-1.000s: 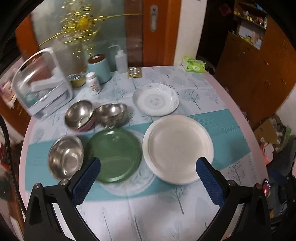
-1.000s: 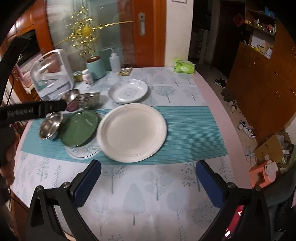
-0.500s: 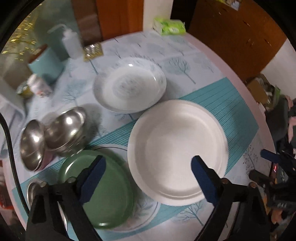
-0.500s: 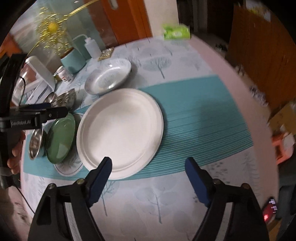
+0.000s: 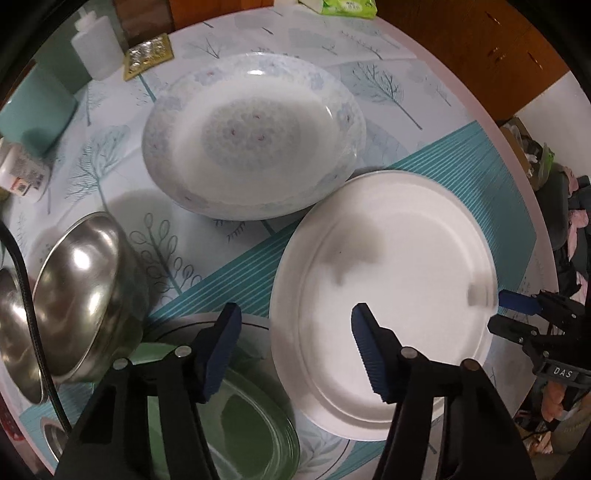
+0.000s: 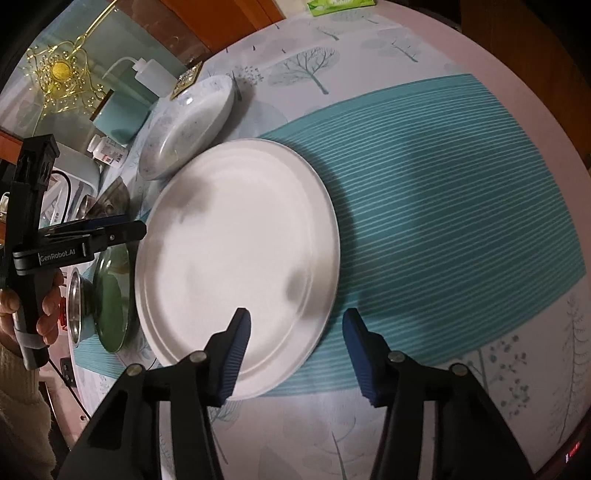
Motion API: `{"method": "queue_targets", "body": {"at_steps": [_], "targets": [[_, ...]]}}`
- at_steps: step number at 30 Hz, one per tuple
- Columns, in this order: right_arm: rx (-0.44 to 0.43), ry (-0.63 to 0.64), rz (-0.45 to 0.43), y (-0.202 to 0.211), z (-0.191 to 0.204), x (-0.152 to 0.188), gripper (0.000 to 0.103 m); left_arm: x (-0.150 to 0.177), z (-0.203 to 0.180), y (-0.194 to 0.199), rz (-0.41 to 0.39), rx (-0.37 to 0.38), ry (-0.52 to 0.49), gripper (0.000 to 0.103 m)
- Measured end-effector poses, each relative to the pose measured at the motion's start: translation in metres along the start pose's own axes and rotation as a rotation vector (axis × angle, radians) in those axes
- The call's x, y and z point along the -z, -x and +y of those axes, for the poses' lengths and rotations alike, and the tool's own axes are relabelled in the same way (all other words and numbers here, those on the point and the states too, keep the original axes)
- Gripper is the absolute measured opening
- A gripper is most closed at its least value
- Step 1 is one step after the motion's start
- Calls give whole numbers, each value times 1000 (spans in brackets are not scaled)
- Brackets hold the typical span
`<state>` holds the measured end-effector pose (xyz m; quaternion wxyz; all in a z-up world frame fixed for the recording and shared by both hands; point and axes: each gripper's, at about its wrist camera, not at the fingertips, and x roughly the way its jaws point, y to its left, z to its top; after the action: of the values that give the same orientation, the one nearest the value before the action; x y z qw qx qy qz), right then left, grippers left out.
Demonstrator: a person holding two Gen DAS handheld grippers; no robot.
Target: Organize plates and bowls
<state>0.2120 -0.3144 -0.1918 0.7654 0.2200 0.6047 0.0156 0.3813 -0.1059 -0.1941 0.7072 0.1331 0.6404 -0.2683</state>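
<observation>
Round table (image 6: 480, 92): white plate (image 6: 236, 243) rim between jaws of both closing hand-held grippers, left (image 5: 295, 350), right (image 6: 295, 350); neither gripping.

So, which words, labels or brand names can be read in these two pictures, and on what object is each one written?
"GenRobot.AI": white letters on the black body of the left gripper, right wrist view.
"DAS": white letters on the black body of the right gripper, left wrist view; possibly part of a longer word.
Small white bottle: printed label, too blurred to read.
Green packet: print too small and cut off to read.
</observation>
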Motion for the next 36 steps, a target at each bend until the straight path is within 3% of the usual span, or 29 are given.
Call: {"method": "queue_targets", "body": {"at_steps": [14, 21, 29, 36], "targets": [[4, -36, 32, -12, -9, -9, 23, -8, -12, -30, 89, -1, -49, 56], [25, -39, 30, -9, -10, -9, 22, -7, -18, -32, 84, -45, -52, 27], [88, 1, 5, 21, -4, -5, 20, 12, -40, 6, 51, -20, -30, 26], [144, 93, -29, 66, 1, 9, 21, 66, -68, 54, 34, 16, 4, 26]]}}
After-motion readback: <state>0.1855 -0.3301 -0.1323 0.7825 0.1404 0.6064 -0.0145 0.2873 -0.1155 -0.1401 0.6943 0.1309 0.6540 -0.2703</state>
